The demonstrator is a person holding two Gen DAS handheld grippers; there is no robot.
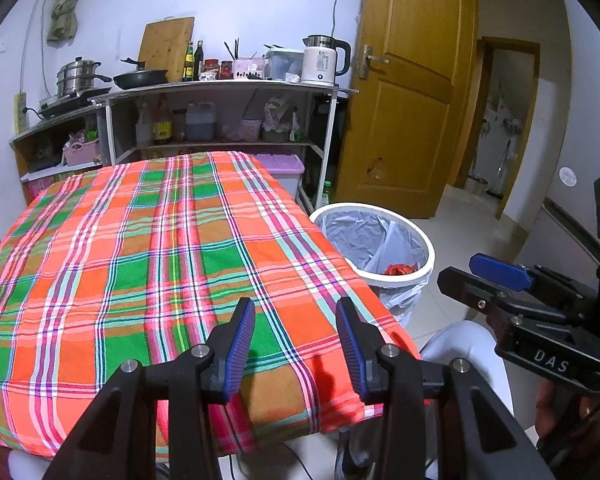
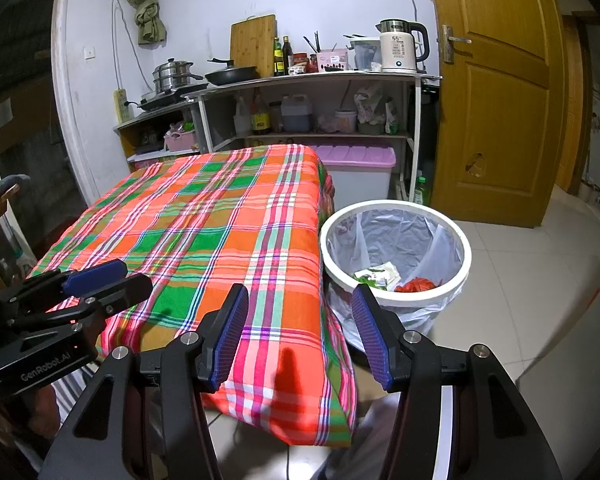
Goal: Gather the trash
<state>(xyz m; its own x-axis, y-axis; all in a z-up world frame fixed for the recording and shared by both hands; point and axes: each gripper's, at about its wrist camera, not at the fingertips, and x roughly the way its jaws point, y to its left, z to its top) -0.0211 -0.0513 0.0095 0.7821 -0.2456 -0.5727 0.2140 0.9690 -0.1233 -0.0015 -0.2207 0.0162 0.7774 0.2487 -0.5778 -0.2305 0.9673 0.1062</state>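
Observation:
A white round bin (image 2: 462,276) lined with a clear bag stands on the floor right of the table; the bin (image 1: 428,248) shows in the left wrist view too. Inside lie a red wrapper (image 2: 416,285) and green-white packets (image 2: 378,274); the red wrapper (image 1: 398,269) also shows from the left. My left gripper (image 1: 296,314) hovers open over the near part of the plaid tablecloth (image 1: 140,248), nothing between its fingers. My right gripper (image 2: 300,300) is open and empty above the table's near right corner, just left of the bin. Each gripper appears from the side in the other's view: right gripper (image 1: 496,276), left gripper (image 2: 100,280).
The plaid cloth (image 2: 220,224) covers the table with no loose items on it. Behind stand kitchen shelves (image 2: 312,76) with pans, bottles and a kettle (image 2: 400,46). A purple-lidded box (image 2: 356,160) sits under them. A wooden door (image 2: 500,92) stands open at right over tiled floor (image 2: 520,300).

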